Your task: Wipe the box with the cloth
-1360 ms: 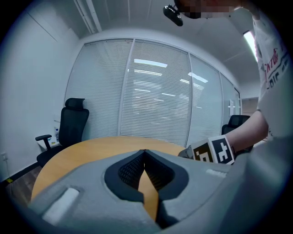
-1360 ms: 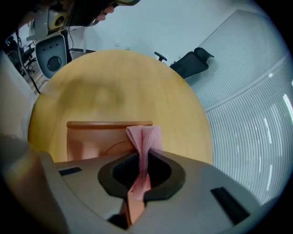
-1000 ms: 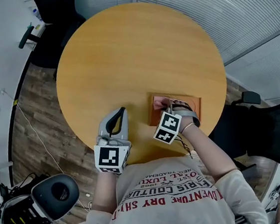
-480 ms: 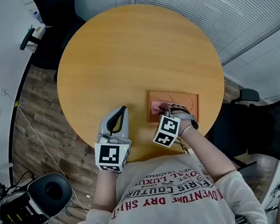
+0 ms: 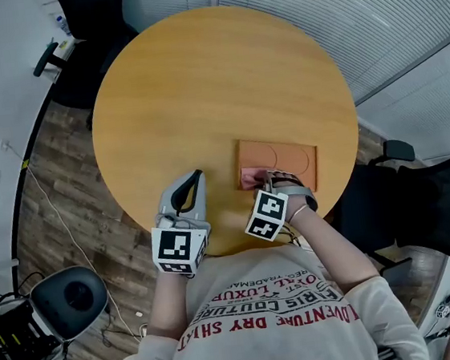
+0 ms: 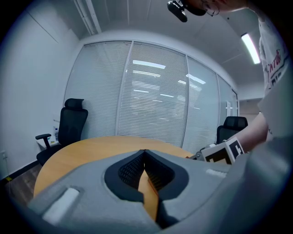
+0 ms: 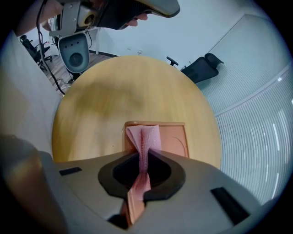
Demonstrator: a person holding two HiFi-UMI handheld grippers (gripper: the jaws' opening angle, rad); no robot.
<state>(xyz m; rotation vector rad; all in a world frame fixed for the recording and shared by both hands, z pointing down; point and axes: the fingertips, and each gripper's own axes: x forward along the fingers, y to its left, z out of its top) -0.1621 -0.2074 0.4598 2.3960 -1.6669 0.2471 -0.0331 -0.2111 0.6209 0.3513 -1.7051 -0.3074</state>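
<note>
Right gripper view: the right gripper (image 7: 144,172) has its jaws pinched on a pink cloth (image 7: 145,139). The cloth's free end fans forward onto the box (image 7: 174,137).
Box: flat and orange-brown, with faint curved lines on its top. It lies on the round wooden table (image 5: 198,81), close to the edge nearest the person, on their right side.
Cloth contact: the cloth is draped over the box's near-left part. The rest of the top is bare.
Left gripper (image 5: 195,176): jaws closed tip to tip, with nothing between them. It sits low at the table, left of the box and apart from it; I cannot tell whether it touches the wood.
Key relation: the box's long axis runs left to right across the person. The cloth sits at the left end, so the uncovered stretch lies to the right of the right gripper's tip. The right gripper is the nearer one, already over the box.
Step (judgement): wiping is under way, at the left end of a stroke.
Next move (judgement): drag rightward along the long axis with the cloth kept flat.
Risk (judgement): nothing steadies the box, so it may slide with the cloth.
</note>
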